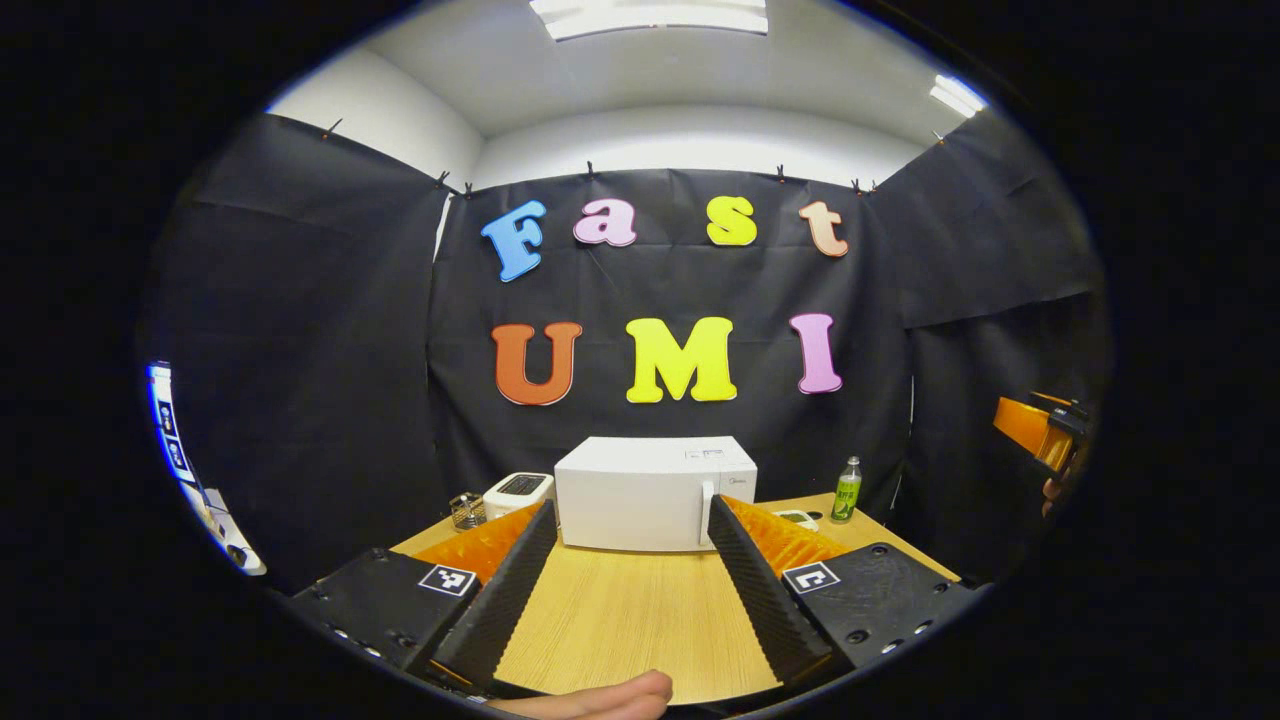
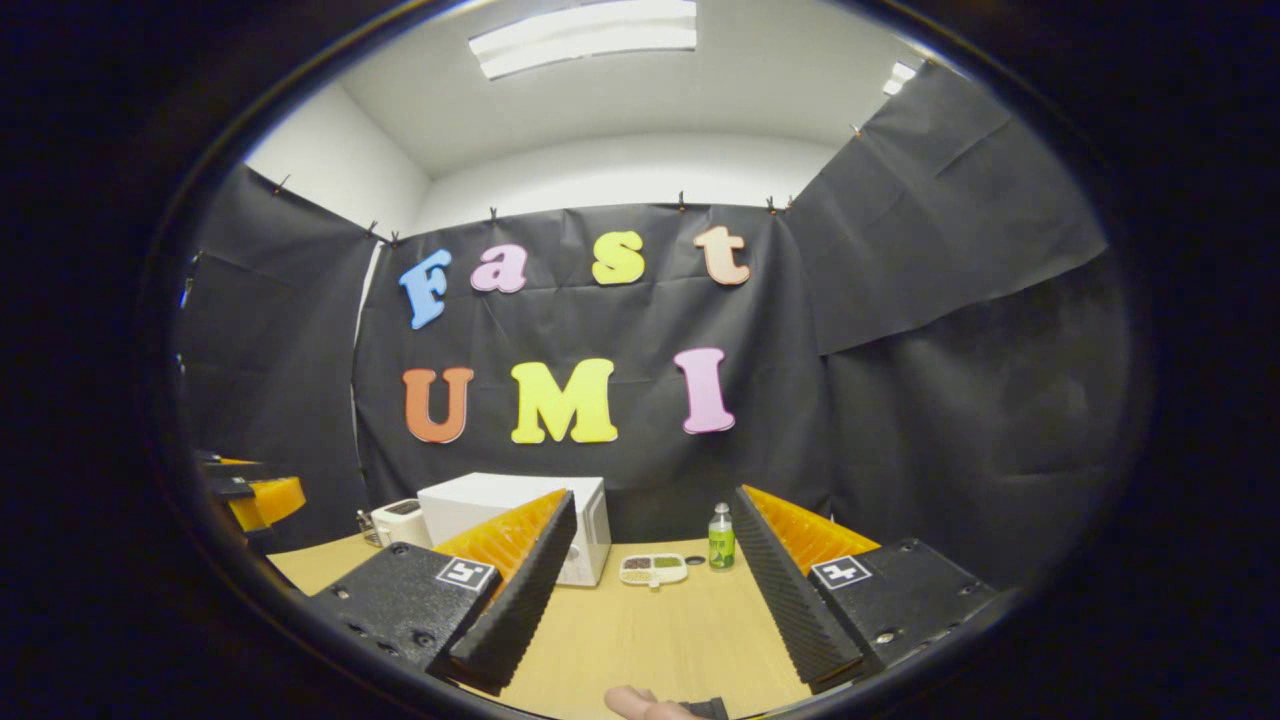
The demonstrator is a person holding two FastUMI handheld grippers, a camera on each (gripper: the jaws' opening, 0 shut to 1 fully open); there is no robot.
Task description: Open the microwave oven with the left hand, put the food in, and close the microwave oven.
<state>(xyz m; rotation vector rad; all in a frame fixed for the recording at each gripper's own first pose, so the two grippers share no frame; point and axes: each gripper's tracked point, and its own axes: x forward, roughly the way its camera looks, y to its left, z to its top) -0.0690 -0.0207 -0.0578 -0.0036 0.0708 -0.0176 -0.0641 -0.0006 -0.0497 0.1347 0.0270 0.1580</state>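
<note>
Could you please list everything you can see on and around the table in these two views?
microwave oven: one, white, door shut, at the back of the table
toaster: one, white, left of the microwave oven
small jar: one, clear, left of the toaster
food tray: one, white with compartments, right of the microwave oven
bottle: one, green label, upright, right of the food tray
table: one, light wood
left gripper: one, open, holding nothing, facing the microwave oven
right gripper: one, open, holding nothing, facing the food tray
fingertip: one, at the bottom edge of the left gripper view
</note>
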